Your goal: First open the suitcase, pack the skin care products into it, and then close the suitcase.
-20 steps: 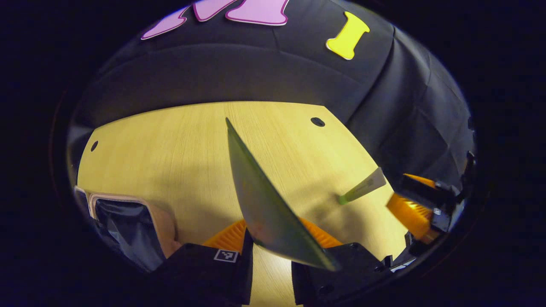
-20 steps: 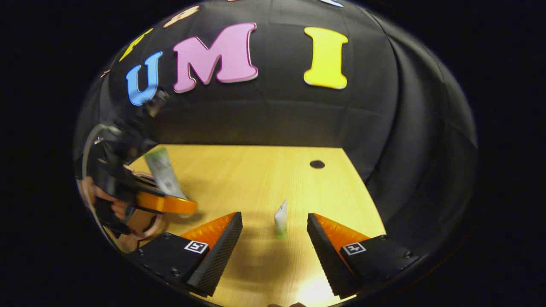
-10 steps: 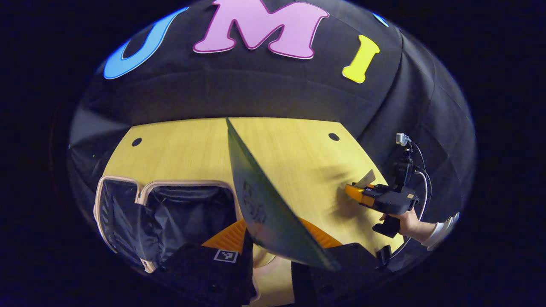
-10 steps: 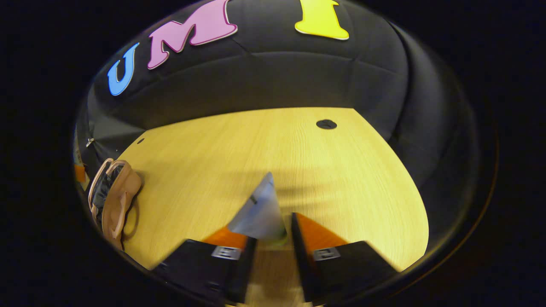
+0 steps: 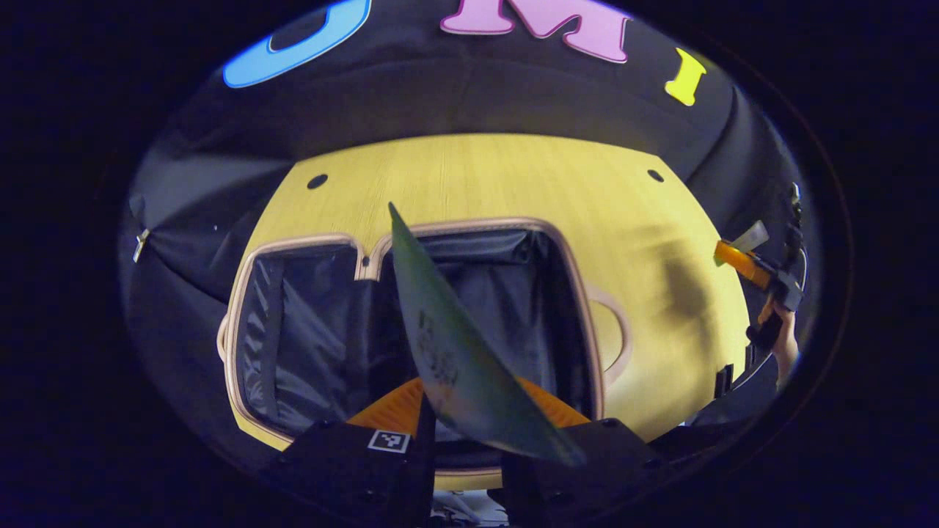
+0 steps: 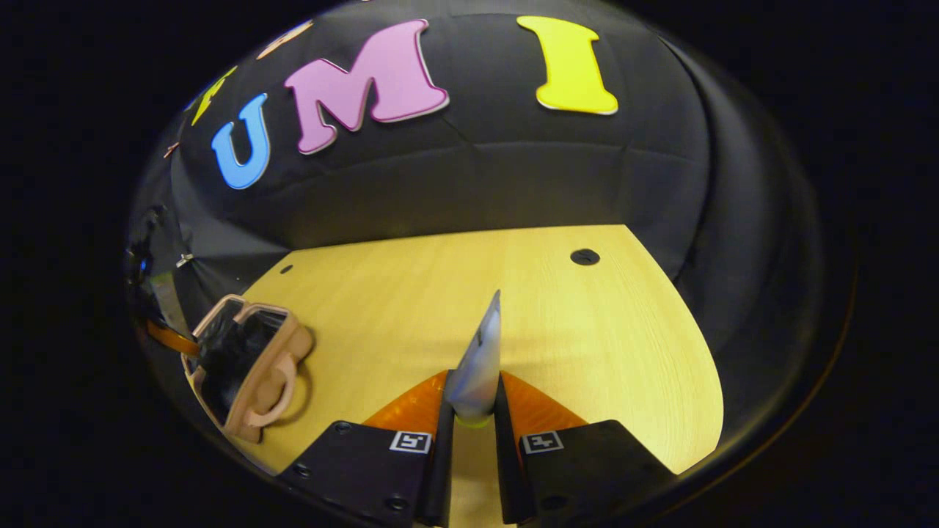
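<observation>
left gripper [image 5: 466, 433]: fingers pinching a soft green tube [image 5: 447, 345] low, over the open suitcase [image 5: 411, 235].
right gripper [image 6: 469, 433]: fingers squeezing a light white tube [image 6: 480, 359] near its cap, above the tabletop [image 6: 587, 352].

A pale wood-grain surface [image 6: 411, 308] fills the lower middle of the right gripper view, lit warmly, with soft shadow bands across it. A round dark hole [image 6: 585, 257] sits near its far right corner, a smaller one [image 6: 286, 269] at far left. Behind it hangs the booth's black cloth wall [image 6: 477, 183], creased and folded, curving round on the right. In the left gripper view the surface shows holes in both upper corners.
</observation>
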The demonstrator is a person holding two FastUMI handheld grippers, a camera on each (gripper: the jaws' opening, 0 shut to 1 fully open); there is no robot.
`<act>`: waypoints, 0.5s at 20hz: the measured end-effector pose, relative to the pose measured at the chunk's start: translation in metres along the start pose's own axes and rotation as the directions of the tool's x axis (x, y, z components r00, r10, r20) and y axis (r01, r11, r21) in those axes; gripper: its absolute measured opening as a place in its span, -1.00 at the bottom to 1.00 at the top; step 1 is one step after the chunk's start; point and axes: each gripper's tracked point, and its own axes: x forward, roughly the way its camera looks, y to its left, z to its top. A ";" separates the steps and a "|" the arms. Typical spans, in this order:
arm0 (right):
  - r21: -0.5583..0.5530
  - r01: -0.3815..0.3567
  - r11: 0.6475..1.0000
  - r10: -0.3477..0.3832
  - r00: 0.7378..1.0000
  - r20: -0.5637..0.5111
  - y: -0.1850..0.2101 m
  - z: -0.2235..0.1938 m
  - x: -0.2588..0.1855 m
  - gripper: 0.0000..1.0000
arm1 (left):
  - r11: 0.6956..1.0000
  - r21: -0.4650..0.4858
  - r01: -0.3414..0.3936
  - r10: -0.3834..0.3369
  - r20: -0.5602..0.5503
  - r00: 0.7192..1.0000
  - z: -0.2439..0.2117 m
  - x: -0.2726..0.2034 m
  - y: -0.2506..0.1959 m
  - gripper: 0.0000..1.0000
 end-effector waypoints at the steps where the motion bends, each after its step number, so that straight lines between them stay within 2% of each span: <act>1: -0.006 -0.010 1.000 0.010 1.000 0.015 0.014 0.007 -0.011 -0.41 | 1.000 -0.018 -0.017 0.015 -0.085 0.996 -0.020 0.011 0.011 -0.10; 5: -0.043 -0.079 0.996 0.080 0.996 0.034 0.088 0.018 -0.044 -0.40 | 1.000 -0.009 -0.012 0.009 -0.281 0.960 -0.064 0.054 0.034 -0.09; 8: -0.095 -0.114 0.989 0.116 0.993 0.013 0.137 0.010 -0.057 -0.41 | 0.992 -0.123 0.009 -0.045 -0.297 0.954 -0.074 0.066 0.026 -0.07; 10: -0.111 -0.141 0.984 0.140 0.990 -0.012 0.170 0.001 -0.057 -0.41 | 0.995 -0.093 0.038 -0.061 -0.260 0.964 -0.067 0.060 0.026 0.02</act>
